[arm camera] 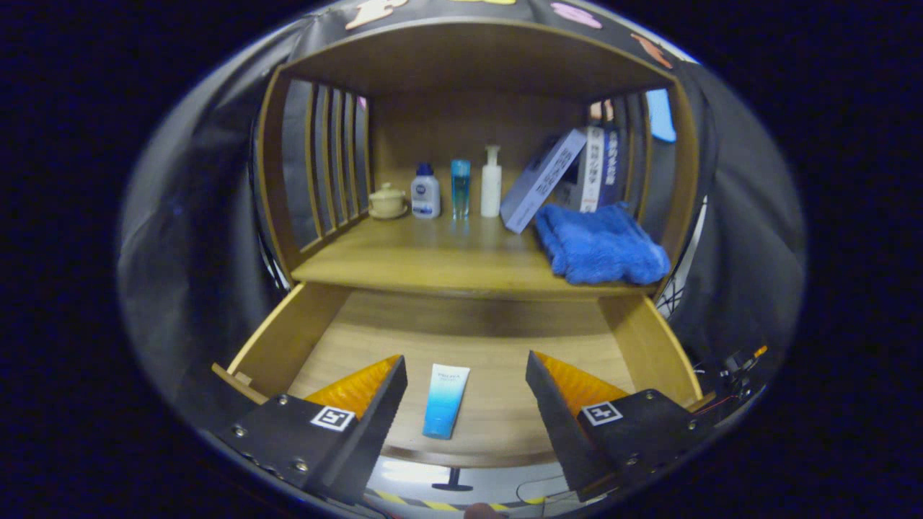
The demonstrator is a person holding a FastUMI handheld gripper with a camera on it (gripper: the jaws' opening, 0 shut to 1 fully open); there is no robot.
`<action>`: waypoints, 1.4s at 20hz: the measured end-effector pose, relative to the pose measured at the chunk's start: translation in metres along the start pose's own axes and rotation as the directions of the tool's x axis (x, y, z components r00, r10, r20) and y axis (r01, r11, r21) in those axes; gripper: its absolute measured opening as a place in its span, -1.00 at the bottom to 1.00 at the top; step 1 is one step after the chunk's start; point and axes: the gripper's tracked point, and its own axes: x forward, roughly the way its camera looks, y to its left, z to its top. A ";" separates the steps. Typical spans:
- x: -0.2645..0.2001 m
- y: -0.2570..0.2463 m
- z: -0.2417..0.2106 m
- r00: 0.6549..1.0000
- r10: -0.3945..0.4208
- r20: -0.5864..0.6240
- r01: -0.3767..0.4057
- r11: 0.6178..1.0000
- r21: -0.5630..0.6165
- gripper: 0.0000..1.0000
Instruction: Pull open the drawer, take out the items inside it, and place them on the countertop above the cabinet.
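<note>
Tube (pixel 445 401) lying flat in the open drawer (pixel 274 346), between my gripper (pixel 465 393) fingers, which are spread wide and hold nothing, its long axis pointing straight ahead, so I judge a descent suffices.

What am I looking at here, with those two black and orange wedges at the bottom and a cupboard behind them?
The wedges are the two fingers of a hand-held gripper; a camera riding on it looks forward along them. The fingers are apart and hold nothing. Below them is an open wooden drawer, and a blue and white tube lies on its floor, between the fingers. Above the drawer is the countertop. On it stand a small lidded pot, three bottles and leaning books, with a blue towel in front of the books. The tube is to go up there.
</note>
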 end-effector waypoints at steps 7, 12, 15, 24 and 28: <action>0.066 0.007 -0.068 0.934 -0.026 -0.358 0.043 0.998 0.039 0.98; 0.071 0.014 -0.092 0.865 0.029 -0.500 0.039 0.991 0.124 0.70; 0.071 0.015 -0.108 0.813 0.024 -0.581 0.049 0.993 0.110 0.60; 0.076 0.005 -0.094 0.889 0.003 -0.458 0.024 0.998 0.054 -0.20; 0.060 0.000 -0.066 0.957 0.042 -0.288 -0.025 0.998 0.061 -0.20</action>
